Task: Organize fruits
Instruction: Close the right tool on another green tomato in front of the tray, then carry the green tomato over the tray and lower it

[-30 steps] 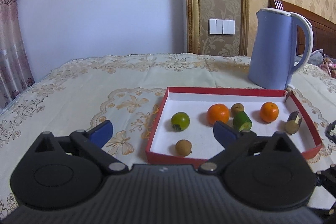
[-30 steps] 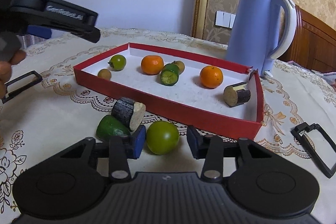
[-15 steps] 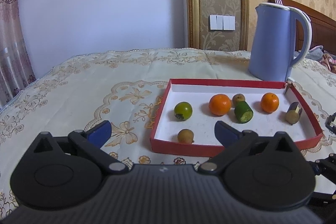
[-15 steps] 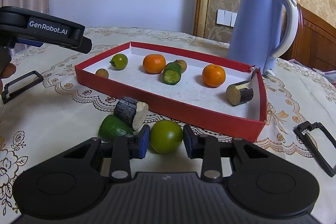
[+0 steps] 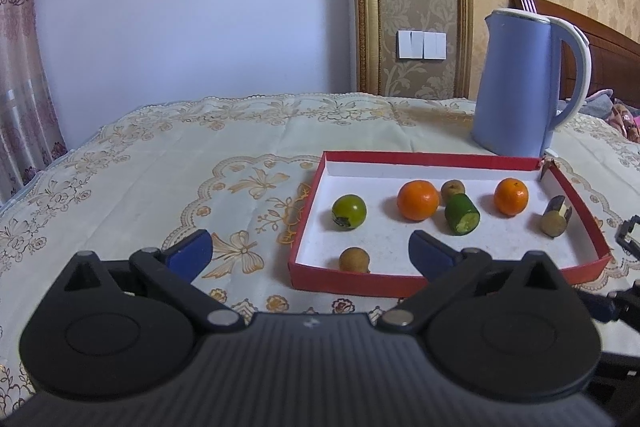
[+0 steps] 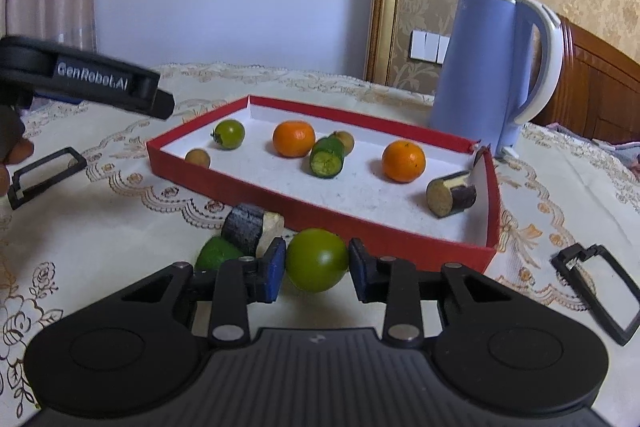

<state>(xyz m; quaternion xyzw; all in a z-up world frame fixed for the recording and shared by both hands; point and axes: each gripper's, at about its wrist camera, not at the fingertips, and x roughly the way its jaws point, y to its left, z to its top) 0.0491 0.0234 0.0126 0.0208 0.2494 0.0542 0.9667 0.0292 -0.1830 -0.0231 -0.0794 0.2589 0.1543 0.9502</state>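
The right tool [image 6: 317, 269] pinches a round green fruit [image 6: 317, 259] between its blue pads, low over the cream embroidered worktop [image 6: 120, 211]. Just ahead lies the shallow red cardboard tray [image 6: 320, 223], holding two oranges and other small fruits. Left of the right tool sit a dark cut cylinder [image 6: 245, 230] and a green wedge [image 6: 216, 254]. The left tool [image 5: 310, 253] is spread wide, holding nothing.
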